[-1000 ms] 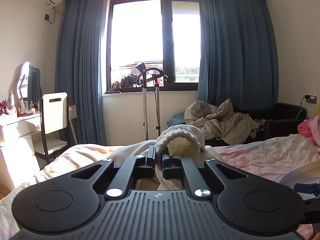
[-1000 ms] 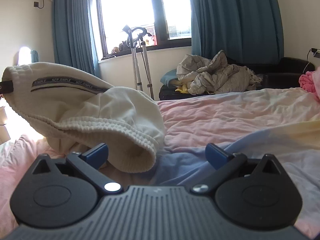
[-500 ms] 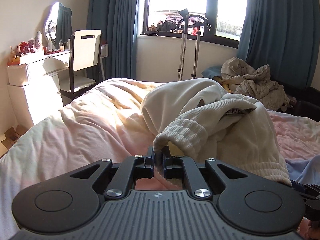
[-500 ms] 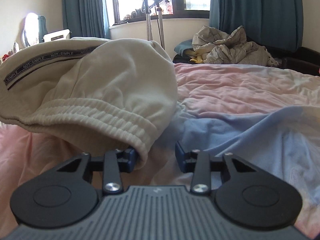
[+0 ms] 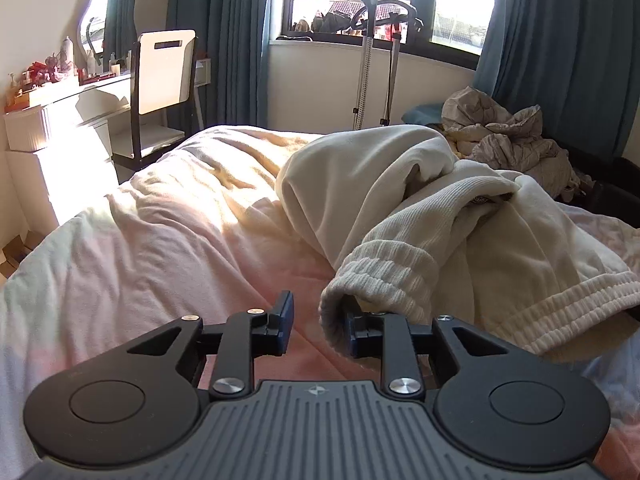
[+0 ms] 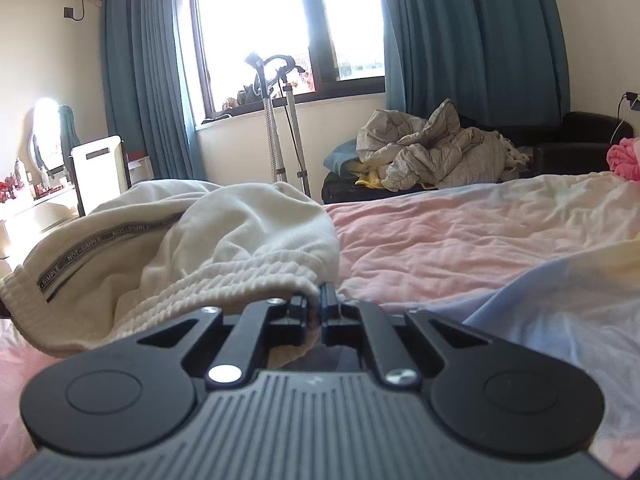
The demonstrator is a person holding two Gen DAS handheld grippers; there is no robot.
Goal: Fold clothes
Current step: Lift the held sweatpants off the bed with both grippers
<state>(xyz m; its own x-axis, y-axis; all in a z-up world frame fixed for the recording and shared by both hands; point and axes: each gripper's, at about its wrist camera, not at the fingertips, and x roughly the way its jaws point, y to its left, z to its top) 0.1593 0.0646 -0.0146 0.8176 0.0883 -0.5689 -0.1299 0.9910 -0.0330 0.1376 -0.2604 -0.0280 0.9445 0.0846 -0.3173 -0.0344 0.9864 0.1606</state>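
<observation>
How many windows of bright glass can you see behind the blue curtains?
2. In the right wrist view, one bright window pane sits left of the dark middle bar, and the other window pane sits right of it. The blue curtains may hide more glass at the sides.

The ribbed cuff (image 5: pixel 384 276) is draping over the left gripper's (image 5: pixel 318 326) right finger (image 5: pixel 354 334), covering most of its pad. The cream sweatshirt (image 6: pixel 224 236) is running behind the right gripper's (image 6: pixel 316 308) body, so its near edge is staying hidden. The pink bundle (image 6: pixel 624 156) is being cut off at the right edge. Items on the far left dresser (image 5: pixel 60 92) are showing too small to identify.
</observation>
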